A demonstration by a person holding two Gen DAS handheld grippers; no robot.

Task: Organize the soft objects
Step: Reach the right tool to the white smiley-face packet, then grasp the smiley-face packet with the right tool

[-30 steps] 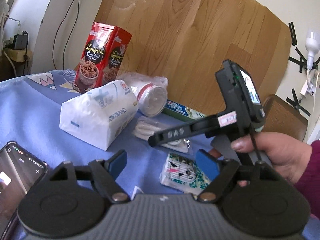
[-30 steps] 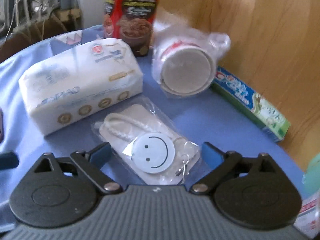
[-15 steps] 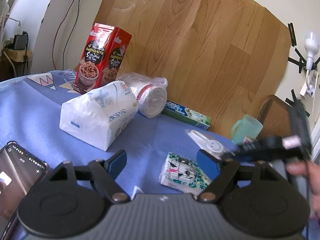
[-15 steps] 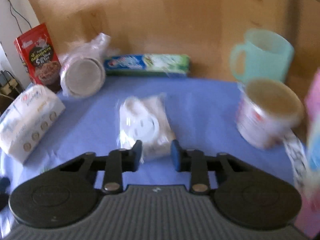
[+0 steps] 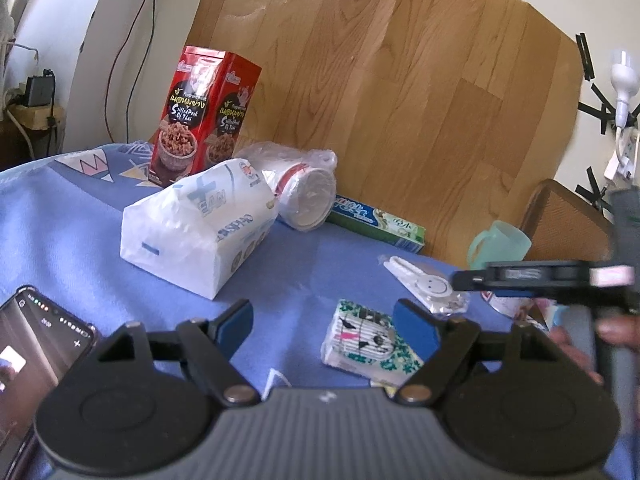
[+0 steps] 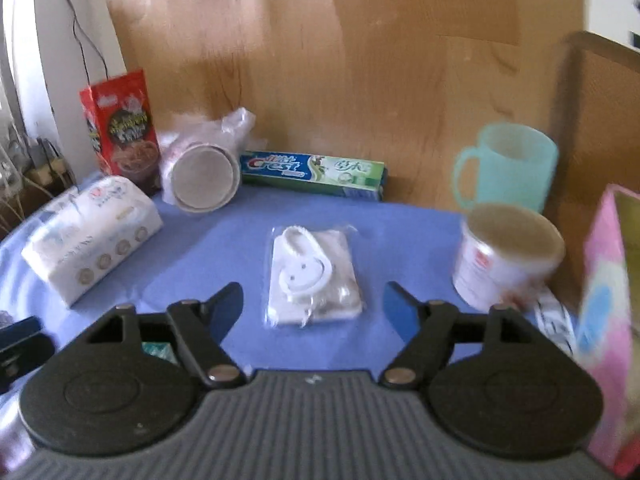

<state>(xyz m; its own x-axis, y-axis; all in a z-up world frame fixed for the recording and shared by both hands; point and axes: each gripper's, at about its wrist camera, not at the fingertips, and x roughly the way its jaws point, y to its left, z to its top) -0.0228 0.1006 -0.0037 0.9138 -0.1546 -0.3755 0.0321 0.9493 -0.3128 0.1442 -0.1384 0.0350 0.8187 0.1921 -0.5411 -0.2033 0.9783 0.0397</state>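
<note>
A clear packet with a white smiley-face item [image 6: 312, 274] lies flat on the blue cloth, just beyond my open, empty right gripper [image 6: 313, 305]; it also shows in the left wrist view [image 5: 428, 285]. A small tissue pack with a panda print [image 5: 366, 340] lies on the cloth between the fingers of my open, empty left gripper [image 5: 326, 326]. A large white tissue pack [image 5: 196, 232] lies at the left, also seen in the right wrist view [image 6: 92, 236]. The right gripper appears side-on at the right of the left wrist view [image 5: 472, 280].
A red snack box [image 5: 204, 116], a bagged stack of paper cups [image 5: 304, 188] and a Crest toothpaste box [image 6: 314, 170] line the wooden backboard. A teal mug [image 6: 510, 166], a white tub [image 6: 508, 256] and a pink bag [image 6: 612, 320] stand at right. A phone [image 5: 28, 344] lies at left.
My right gripper carried the smiley packet from beside the tissue pack to the right, set it on the cloth, opened and drew back. My left gripper has not moved.
</note>
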